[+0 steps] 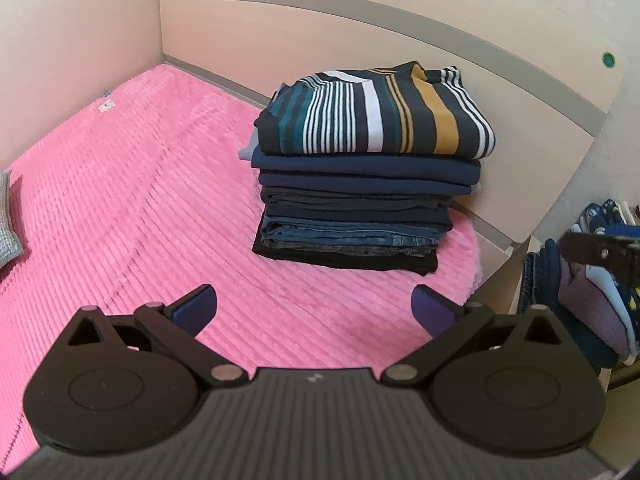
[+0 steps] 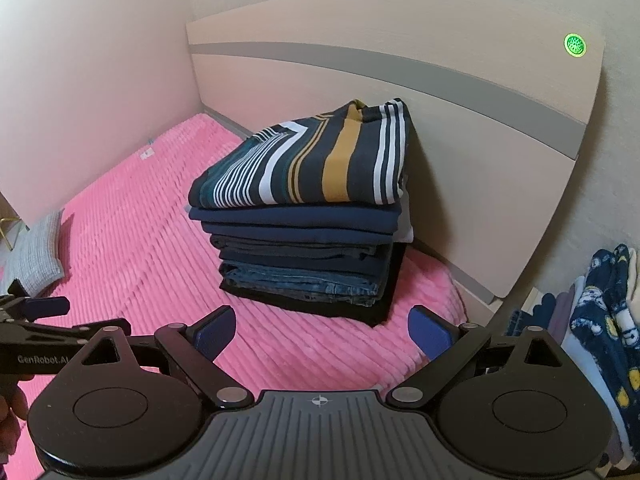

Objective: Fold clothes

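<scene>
A stack of folded clothes (image 1: pixel 360 208) stands on the pink ribbed bedspread (image 1: pixel 120 200) against the headboard. A striped shirt (image 1: pixel 376 116) with navy, white, teal and mustard bands lies on top, over dark blue garments and jeans. The stack also shows in the right wrist view (image 2: pixel 308 264), with the striped shirt (image 2: pixel 308 164) on top. My left gripper (image 1: pixel 314 308) is open and empty, held above the bedspread in front of the stack. My right gripper (image 2: pixel 320 328) is open and empty, also in front of the stack. The left gripper's side shows at the left edge of the right wrist view (image 2: pixel 36 320).
The beige headboard (image 1: pixel 400 48) rises behind the stack, a wall to the left. A grey cushion (image 2: pixel 38 256) lies on the bed's left side. More folded clothes (image 2: pixel 600 320) sit on a shelf right of the bed.
</scene>
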The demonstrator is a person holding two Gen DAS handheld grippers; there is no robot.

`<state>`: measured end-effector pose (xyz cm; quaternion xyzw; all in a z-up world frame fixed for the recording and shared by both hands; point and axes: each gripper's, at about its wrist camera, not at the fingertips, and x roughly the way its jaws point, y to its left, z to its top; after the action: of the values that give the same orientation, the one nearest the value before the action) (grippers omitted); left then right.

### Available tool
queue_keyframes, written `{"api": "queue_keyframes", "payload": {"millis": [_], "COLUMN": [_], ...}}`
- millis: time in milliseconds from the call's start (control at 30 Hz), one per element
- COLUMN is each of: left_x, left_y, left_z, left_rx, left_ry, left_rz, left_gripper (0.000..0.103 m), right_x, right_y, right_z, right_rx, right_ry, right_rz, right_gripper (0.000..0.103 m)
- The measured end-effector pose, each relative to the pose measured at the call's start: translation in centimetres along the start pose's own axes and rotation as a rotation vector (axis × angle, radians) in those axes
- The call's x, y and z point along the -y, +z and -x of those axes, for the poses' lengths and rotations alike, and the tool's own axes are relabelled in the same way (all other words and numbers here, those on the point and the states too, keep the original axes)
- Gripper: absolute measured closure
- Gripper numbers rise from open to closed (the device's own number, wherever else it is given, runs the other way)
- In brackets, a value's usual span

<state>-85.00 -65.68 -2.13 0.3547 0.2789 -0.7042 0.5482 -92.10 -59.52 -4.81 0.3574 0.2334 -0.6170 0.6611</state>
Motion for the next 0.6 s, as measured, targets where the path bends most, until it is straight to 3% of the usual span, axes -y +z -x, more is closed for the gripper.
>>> {"api": "queue_keyframes", "payload": {"millis": [600], "left_x": [0.33], "left_y": [-0.25], "left_z": [0.38], "left_rx": [0.009], "left_ry": [0.008], "left_rz": [-0.02], "left_gripper": [0.001], "right_x": [-0.82], "right_y": [0.12], "right_z": [0.18], "right_rx": [-0.018], "right_ry": [-0.035], "right_rz": [-0.015], "right_gripper": [0.008]}}
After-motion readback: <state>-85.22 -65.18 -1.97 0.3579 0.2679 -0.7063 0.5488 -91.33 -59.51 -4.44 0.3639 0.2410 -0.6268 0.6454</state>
